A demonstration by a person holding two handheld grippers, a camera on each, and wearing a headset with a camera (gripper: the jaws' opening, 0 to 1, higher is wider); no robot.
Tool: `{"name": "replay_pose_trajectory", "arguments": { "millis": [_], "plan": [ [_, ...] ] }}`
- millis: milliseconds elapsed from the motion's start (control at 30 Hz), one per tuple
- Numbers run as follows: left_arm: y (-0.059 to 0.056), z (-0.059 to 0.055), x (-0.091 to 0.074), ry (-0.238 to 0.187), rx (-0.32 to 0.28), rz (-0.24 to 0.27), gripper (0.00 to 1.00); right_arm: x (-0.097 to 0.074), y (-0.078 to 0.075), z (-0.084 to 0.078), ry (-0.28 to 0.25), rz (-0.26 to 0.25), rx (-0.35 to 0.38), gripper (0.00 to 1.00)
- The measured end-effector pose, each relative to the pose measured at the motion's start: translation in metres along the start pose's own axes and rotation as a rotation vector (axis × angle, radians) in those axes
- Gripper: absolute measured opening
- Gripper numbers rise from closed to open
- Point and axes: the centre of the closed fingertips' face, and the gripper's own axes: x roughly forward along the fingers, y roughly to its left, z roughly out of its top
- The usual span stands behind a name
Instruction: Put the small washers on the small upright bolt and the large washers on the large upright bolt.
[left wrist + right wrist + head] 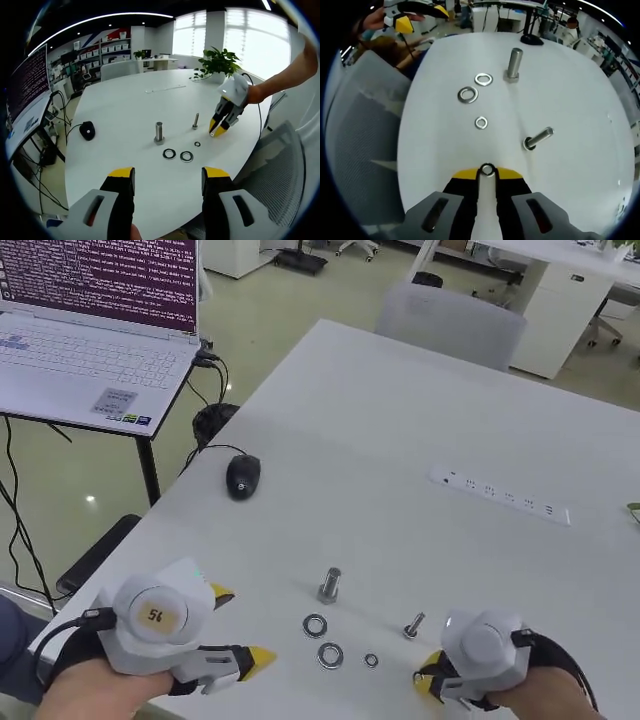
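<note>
One washer [488, 170], seemingly, in right tongs [488, 176]

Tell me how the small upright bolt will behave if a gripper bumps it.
Likely to tip: the small bolt stands on its head alone, thinner than the large bolt. Once down, its round shank would probably roll on the smooth white table. It looks like metal, so stiff and unlikely to bend.

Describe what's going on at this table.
A person works two handheld grippers at a white table. The right gripper is shut on one small washer; the left gripper hangs open, empty. Two large washers and another small washer lie flat near the large bolt and small bolt, both bare.
</note>
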Motion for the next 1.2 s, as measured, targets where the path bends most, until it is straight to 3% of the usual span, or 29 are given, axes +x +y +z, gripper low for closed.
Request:
{"name": "replay_pose_trajectory", "arguments": {
  "millis": [400, 800, 1200],
  "plan": [
    [0.000, 0.001, 0.003, -0.001, 0.001, -0.004, 0.53, -0.019, -0.017, 0.011, -0.036, -0.052, 0.025, 0.13],
    [0.000, 0.002, 0.003, -0.005, -0.005, -0.006, 0.53, -0.048, -0.050, 0.034, -0.074, -0.122, 0.011, 0.13],
    [-0.002, 0.004, 0.003, -0.018, -0.022, -0.018, 0.55, -0.048, -0.062, 0.051, -0.079, -0.118, -0.012, 0.13]
  ]
}}
